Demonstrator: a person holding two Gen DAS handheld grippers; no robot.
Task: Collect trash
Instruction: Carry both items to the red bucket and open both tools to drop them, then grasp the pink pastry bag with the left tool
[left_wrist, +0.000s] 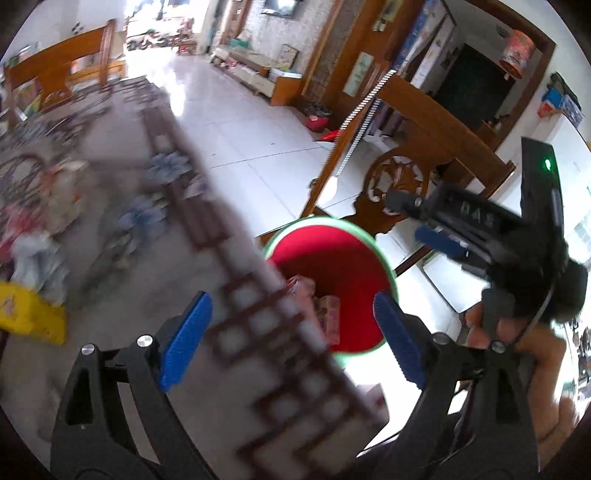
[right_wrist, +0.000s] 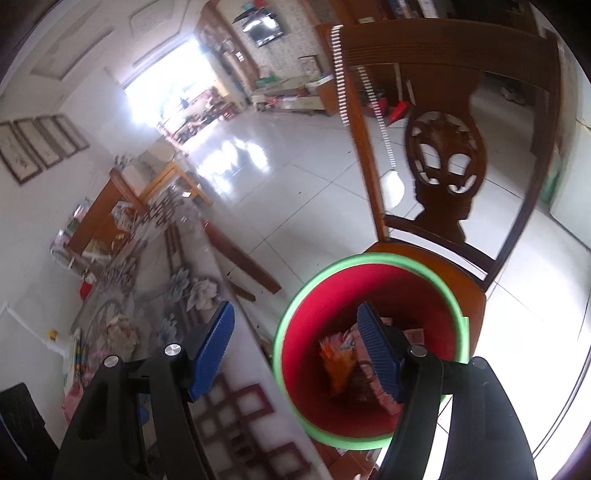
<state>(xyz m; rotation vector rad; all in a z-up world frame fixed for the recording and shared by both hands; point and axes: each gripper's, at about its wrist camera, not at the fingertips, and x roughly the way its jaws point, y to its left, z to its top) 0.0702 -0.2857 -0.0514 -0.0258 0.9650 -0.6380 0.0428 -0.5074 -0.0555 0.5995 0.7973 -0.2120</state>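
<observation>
A red bin with a green rim stands on a wooden chair seat beside the table; it also shows in the left wrist view. Wrappers lie inside it, and pink wrappers show in the left view. My right gripper is open and empty, one finger over the bin, the other over the table edge. My left gripper is open and empty above the table edge next to the bin. The right gripper shows at the right of the left wrist view. More trash and a yellow packet lie on the table.
The table has a patterned cloth with a brown lattice border. The carved wooden chair stands behind the bin. White tiled floor stretches beyond. Another chair stands at the table's far end.
</observation>
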